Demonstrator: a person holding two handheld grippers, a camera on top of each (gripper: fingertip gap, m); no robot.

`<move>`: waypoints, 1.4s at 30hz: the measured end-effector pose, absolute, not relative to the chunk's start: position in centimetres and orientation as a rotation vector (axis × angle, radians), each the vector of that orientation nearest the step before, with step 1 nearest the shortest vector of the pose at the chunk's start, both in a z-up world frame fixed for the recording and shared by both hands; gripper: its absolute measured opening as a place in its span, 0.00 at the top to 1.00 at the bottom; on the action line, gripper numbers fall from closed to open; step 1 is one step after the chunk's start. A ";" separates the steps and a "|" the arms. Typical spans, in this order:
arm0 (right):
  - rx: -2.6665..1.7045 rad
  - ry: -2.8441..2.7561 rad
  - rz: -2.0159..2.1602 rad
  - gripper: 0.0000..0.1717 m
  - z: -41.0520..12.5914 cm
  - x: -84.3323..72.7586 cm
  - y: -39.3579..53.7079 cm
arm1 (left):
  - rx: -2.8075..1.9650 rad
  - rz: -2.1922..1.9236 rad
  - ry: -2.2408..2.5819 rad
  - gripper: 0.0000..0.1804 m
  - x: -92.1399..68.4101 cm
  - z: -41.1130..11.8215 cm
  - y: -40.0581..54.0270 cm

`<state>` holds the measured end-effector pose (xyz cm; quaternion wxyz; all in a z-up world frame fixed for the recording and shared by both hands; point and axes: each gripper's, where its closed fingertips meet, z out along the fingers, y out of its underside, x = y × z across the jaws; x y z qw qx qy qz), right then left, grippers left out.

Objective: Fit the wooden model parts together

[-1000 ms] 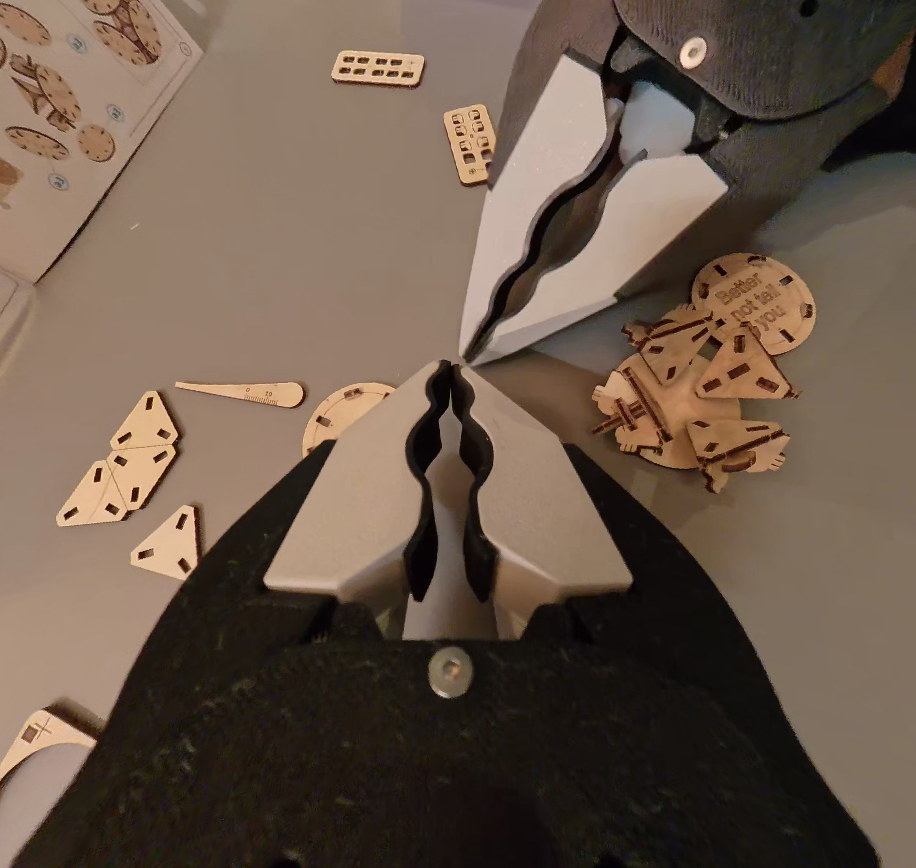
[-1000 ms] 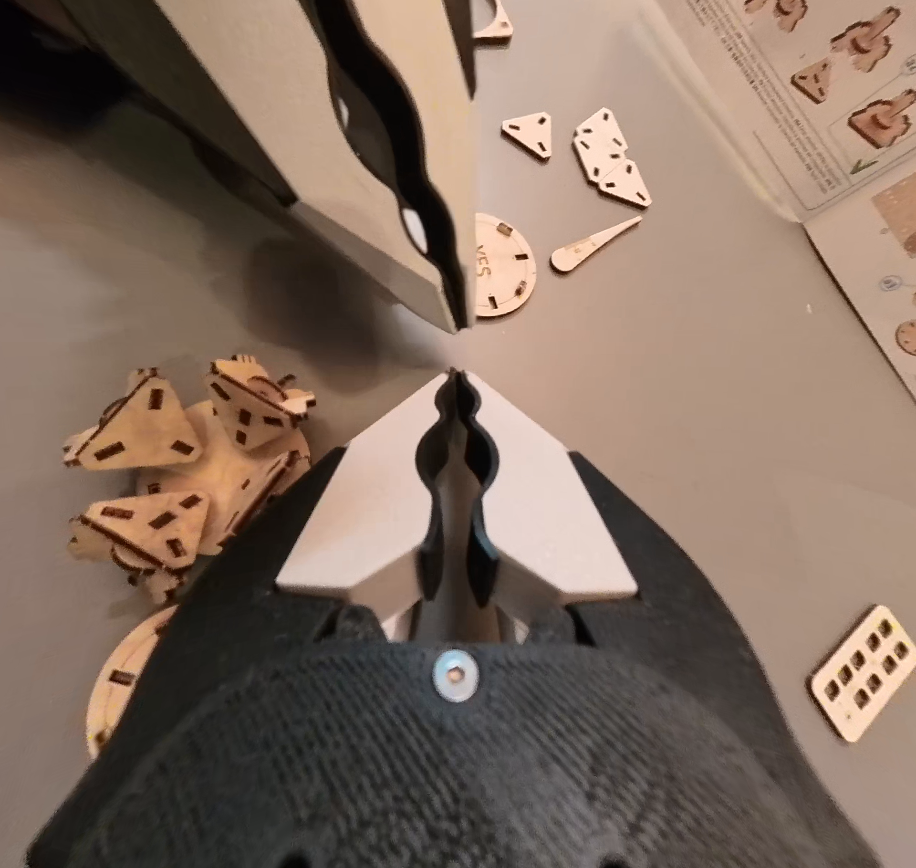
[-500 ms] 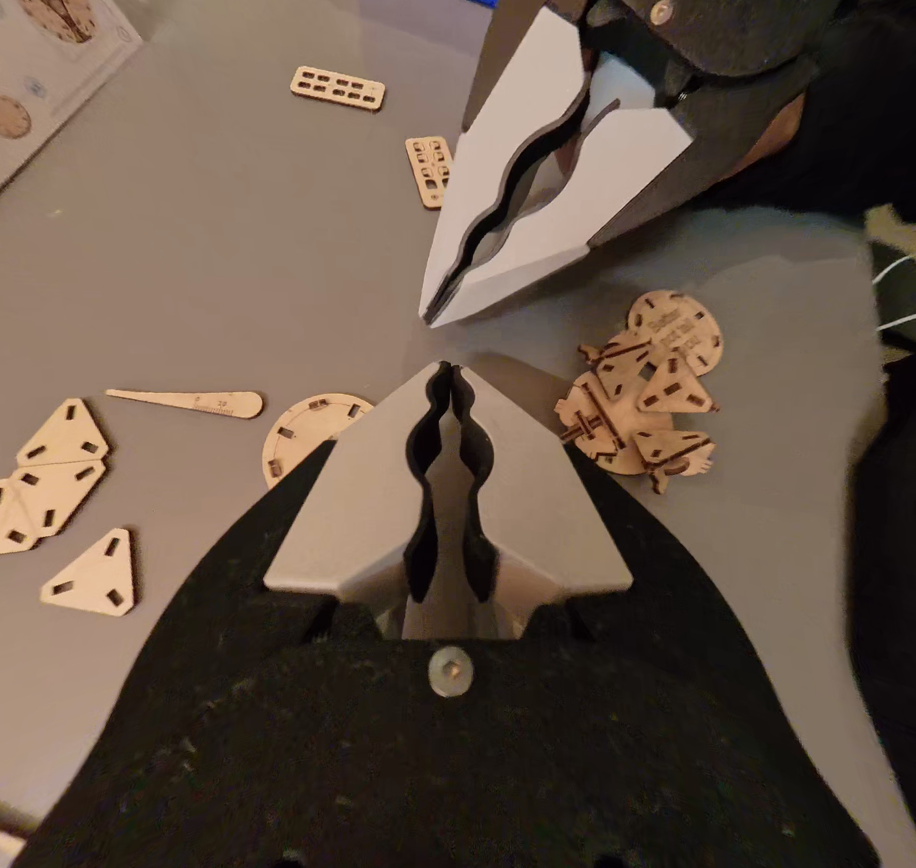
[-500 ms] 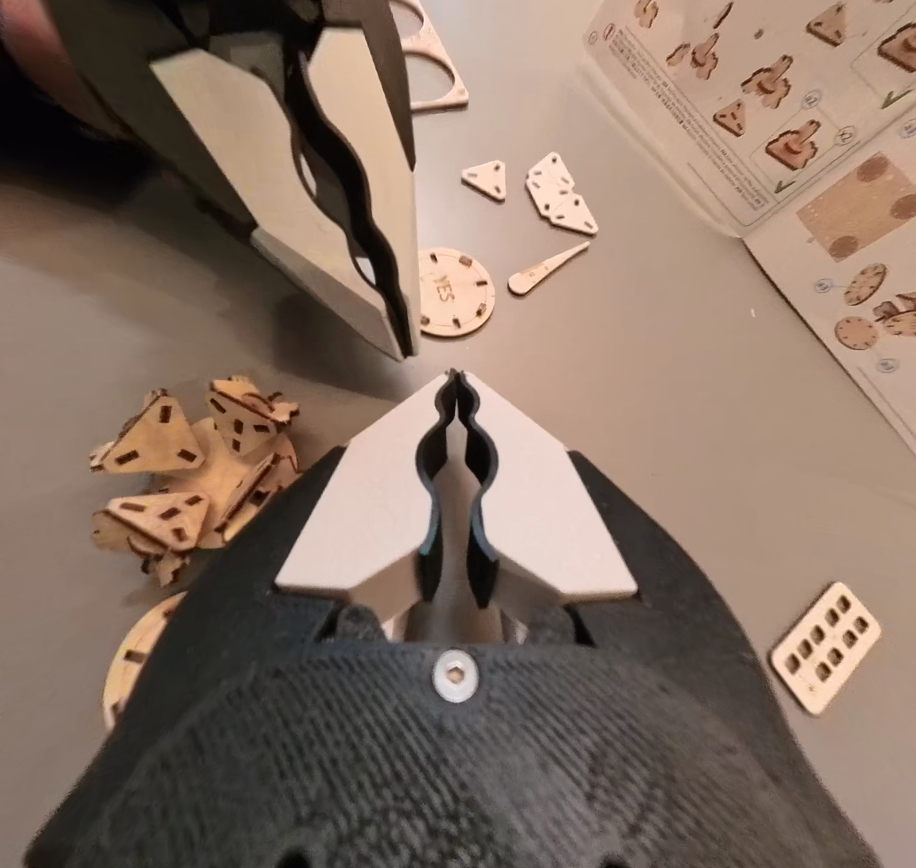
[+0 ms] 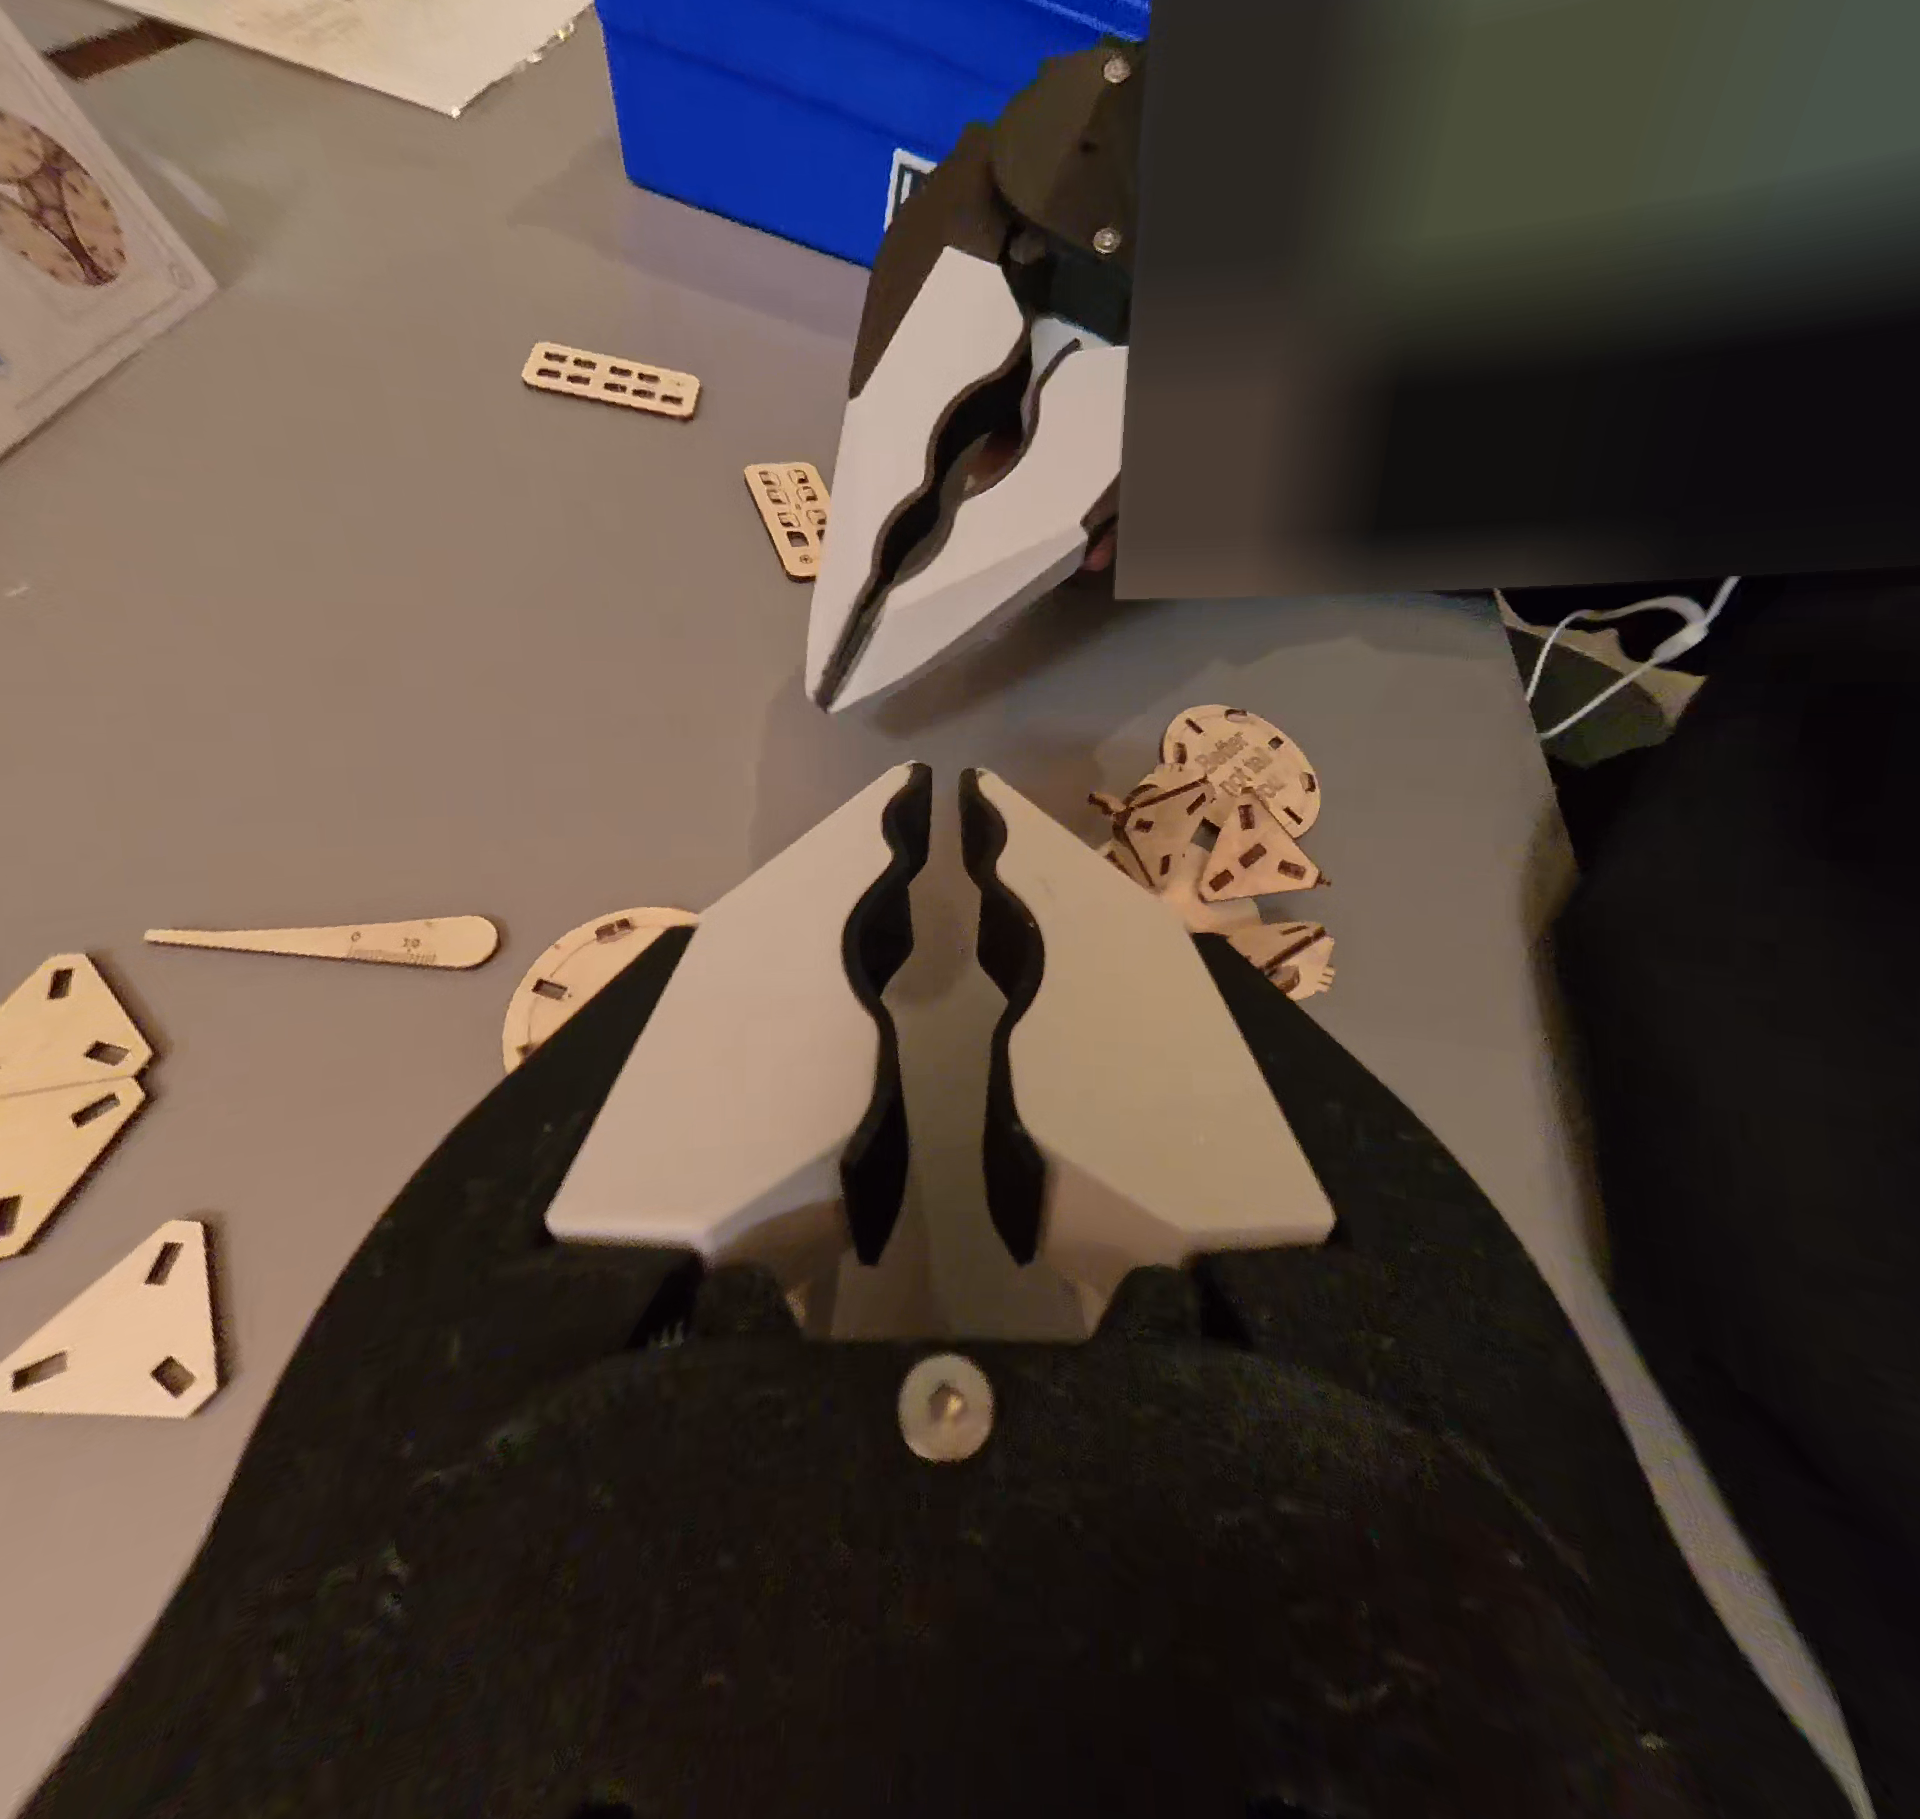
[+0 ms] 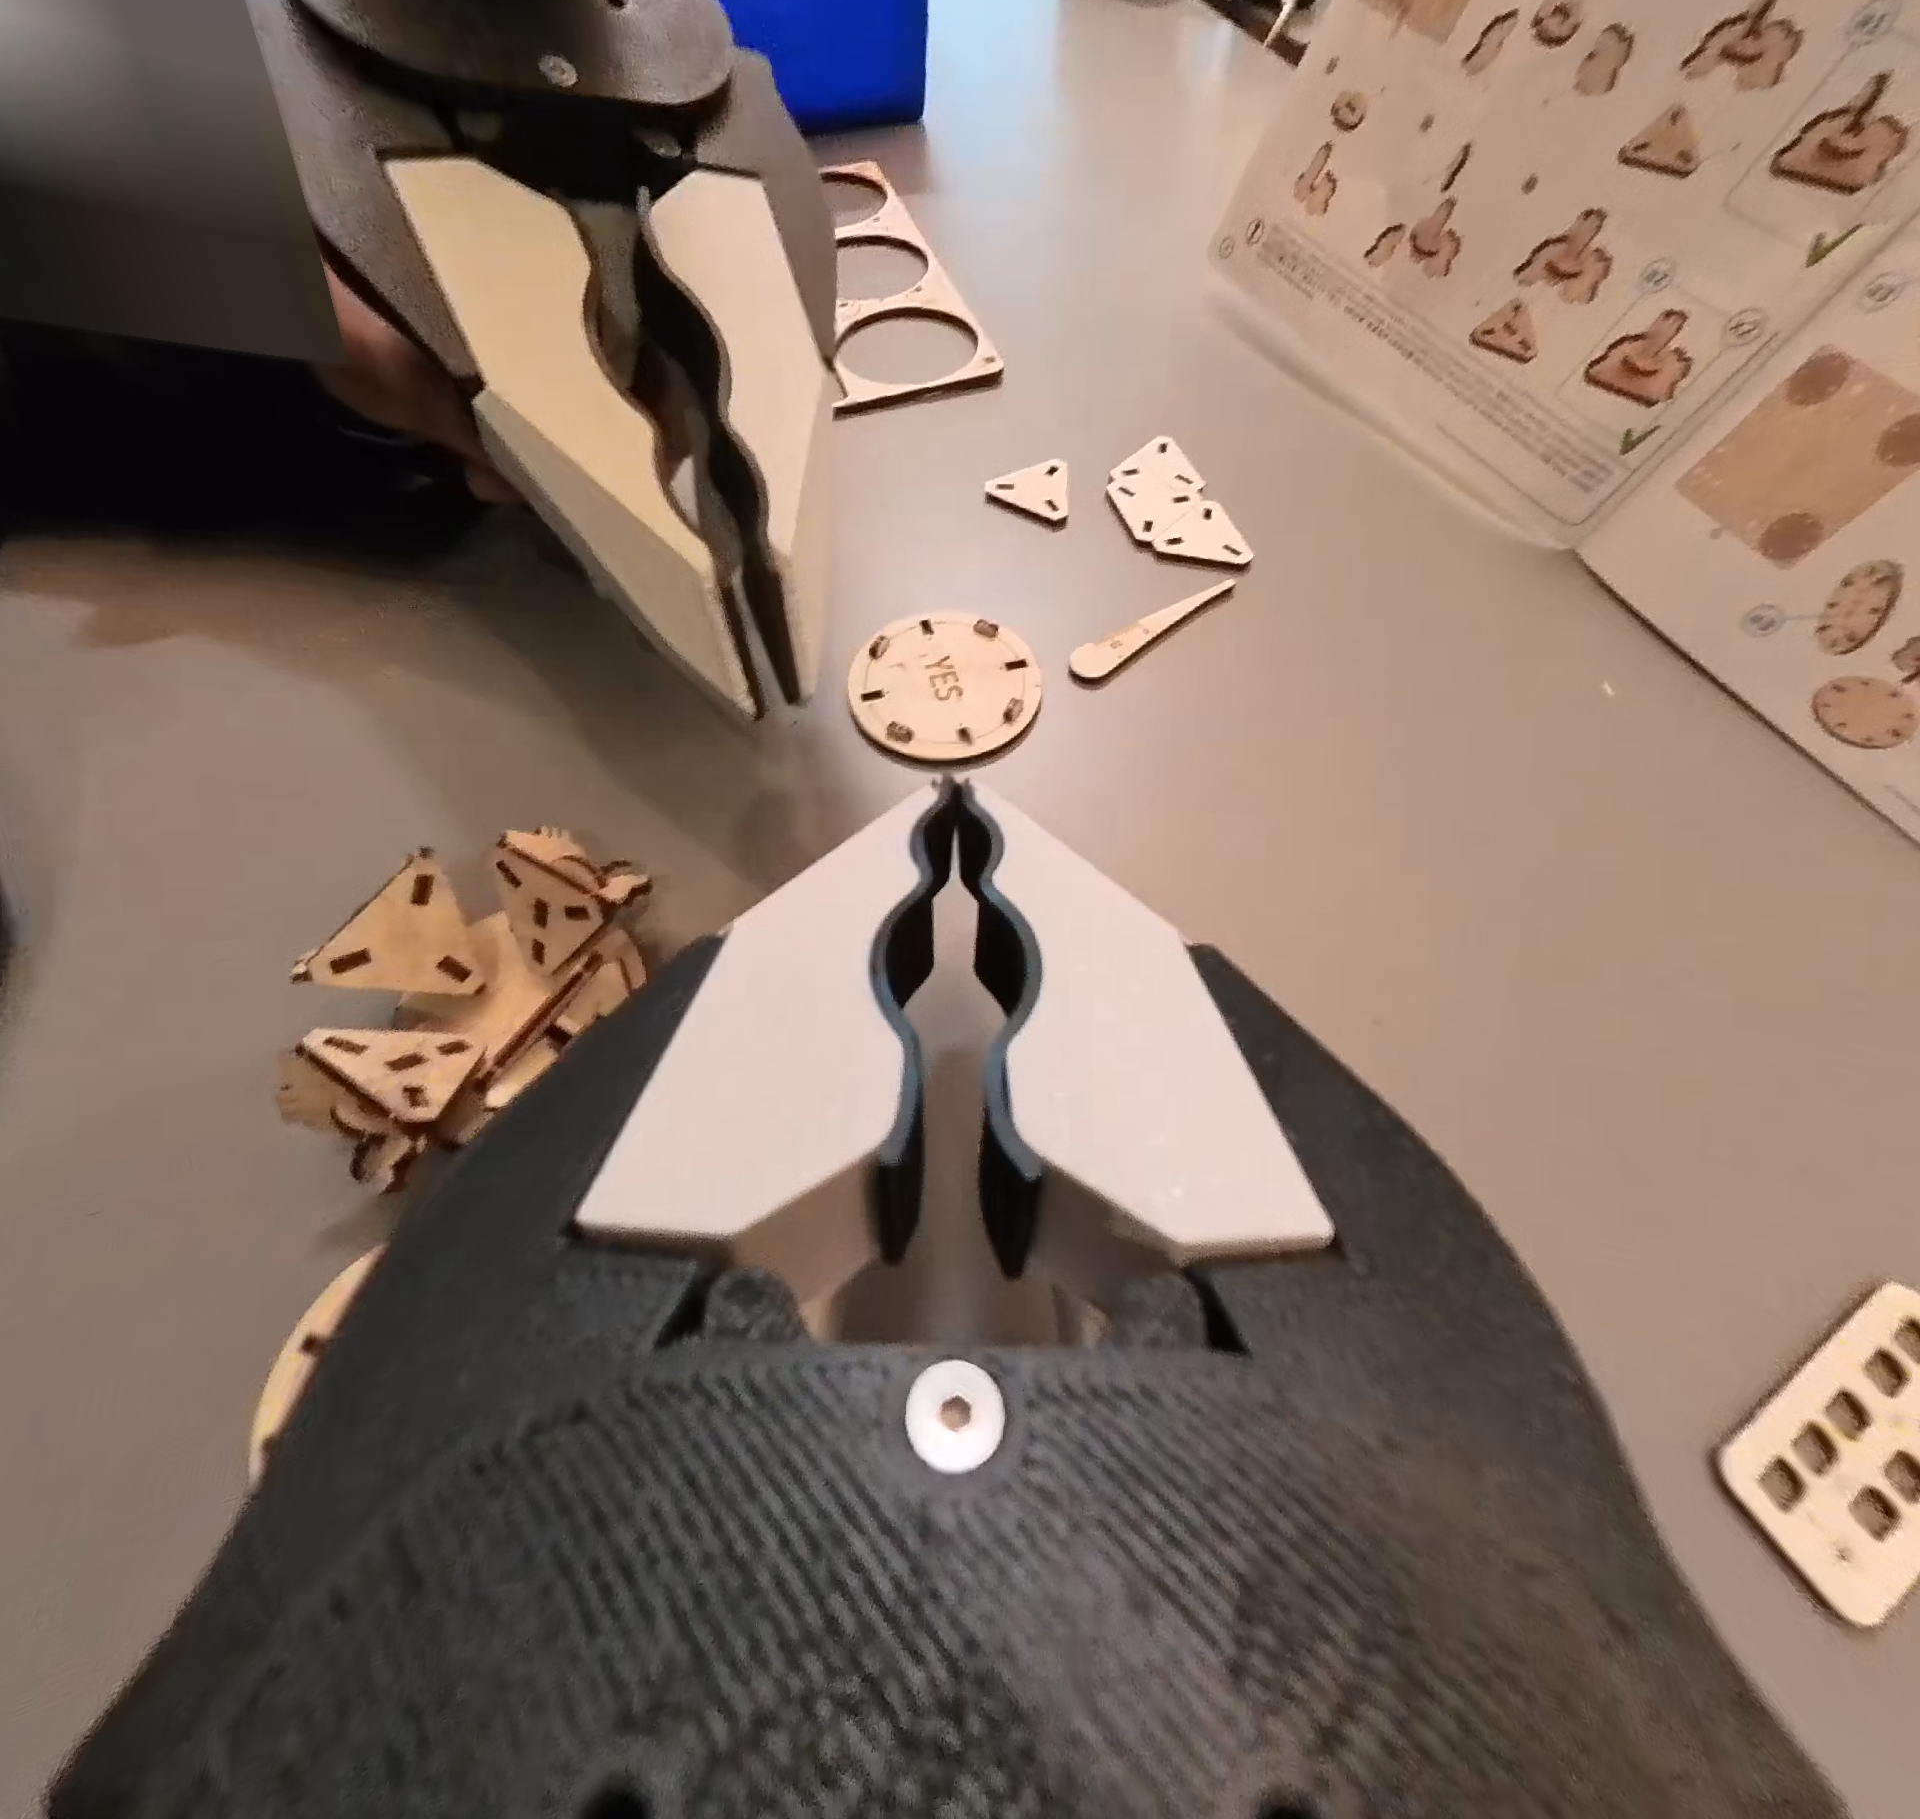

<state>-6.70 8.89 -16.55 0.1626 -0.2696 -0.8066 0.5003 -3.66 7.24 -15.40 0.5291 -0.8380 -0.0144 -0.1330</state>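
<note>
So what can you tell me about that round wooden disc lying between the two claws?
The round wooden disc is a thin, pale, laser-cut plywood piece with small slots around its rim and engraved writing in the middle. It lies flat on the grey table, just beyond the tips of the right claw and beside the left claw. Neither claw touches it.

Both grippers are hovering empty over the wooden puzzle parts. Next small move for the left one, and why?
Probably open the left gripper wider and lower it toward the round wooden disc. Its fingers are only slightly parted with nothing between them, the disc lies flat just beside its tips, and the right gripper is shut and empty.
</note>
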 end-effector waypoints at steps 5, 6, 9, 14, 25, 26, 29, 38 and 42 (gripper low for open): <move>-0.919 -2.165 1.385 0.95 -15.2 -7.1 10.7 | -1.962 -0.310 -0.044 0.97 -4.0 -14.8 7.0; -0.991 -2.181 1.371 0.89 -14.9 -6.3 11.0 | -1.951 -0.315 -0.049 0.98 -3.9 -14.5 7.0; -1.080 -2.253 1.274 0.81 -14.1 -2.2 11.6 | -1.896 -0.327 -0.028 0.99 -3.0 -13.4 6.9; -1.029 -2.439 1.084 0.45 -16.2 5.5 11.5 | -1.890 -0.308 0.053 0.99 -1.1 -12.8 7.3; -1.152 -2.401 1.175 0.40 -20.4 6.6 10.5 | -1.967 -0.165 0.174 1.00 -0.2 -14.6 7.8; -1.137 -2.397 1.150 0.42 -20.6 6.4 10.6 | -1.965 -0.171 0.177 1.00 -0.1 -14.6 7.8; -1.071 -2.376 1.028 0.52 -21.0 6.0 11.2 | -1.966 -0.181 0.174 1.00 -0.2 -14.7 7.8; -1.043 -2.435 1.014 0.70 -20.9 6.1 11.2 | -1.948 -0.246 0.093 1.00 -1.4 -14.7 7.5; -1.062 -2.435 0.963 0.70 -20.8 6.1 11.8 | -1.886 -0.217 0.017 0.92 -2.0 -12.9 7.4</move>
